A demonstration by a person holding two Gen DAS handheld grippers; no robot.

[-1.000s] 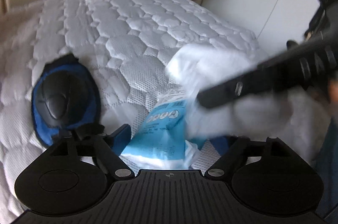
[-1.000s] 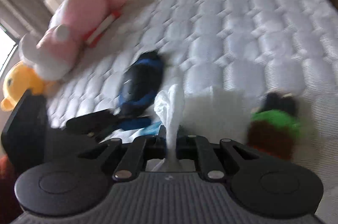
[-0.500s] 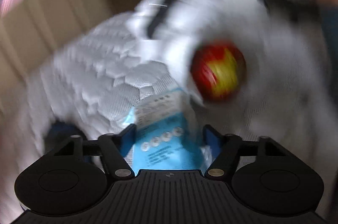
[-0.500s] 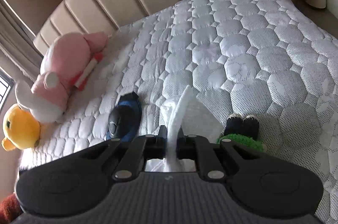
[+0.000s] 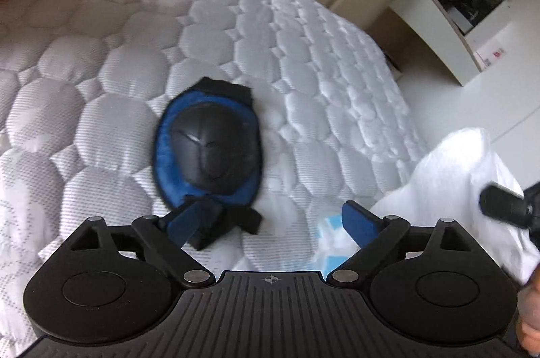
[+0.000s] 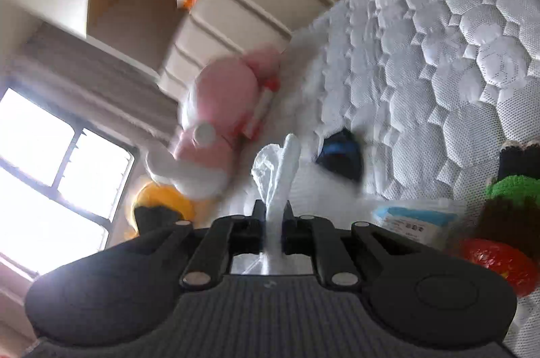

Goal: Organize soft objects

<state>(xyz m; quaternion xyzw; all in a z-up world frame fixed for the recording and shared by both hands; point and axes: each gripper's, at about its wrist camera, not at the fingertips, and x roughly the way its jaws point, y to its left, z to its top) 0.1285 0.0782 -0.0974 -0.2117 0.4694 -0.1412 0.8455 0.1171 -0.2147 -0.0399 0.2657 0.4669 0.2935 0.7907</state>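
Observation:
My left gripper [image 5: 275, 218] is open above the quilted white mattress [image 5: 320, 81]. A blue and black knee pad [image 5: 206, 152] lies just ahead of its left finger. A light blue packet [image 5: 325, 243] shows low between the fingers, touching neither. At right hangs a white cloth [image 5: 452, 179], with the other gripper's black body against it. My right gripper [image 6: 273, 213] is shut on that white cloth [image 6: 280, 169], which stands up in a twisted fold. The knee pad [image 6: 341, 155], the blue packet [image 6: 411, 219], a red and yellow ball [image 6: 499, 260] and a green and brown plush [image 6: 509, 199] lie on the bed.
A pink plush [image 6: 222, 111] with a red and white stick and a yellow plush [image 6: 162, 206] sit by the beige padded headboard [image 6: 243, 7]. A window [image 6: 50, 175] is at left. A white shelf unit [image 5: 449, 20] stands beyond the bed's far corner.
The left gripper has opened and let go of the blue packet, then swung left toward the knee pad. The right gripper, still clamping the white cloth, has tilted toward the window.

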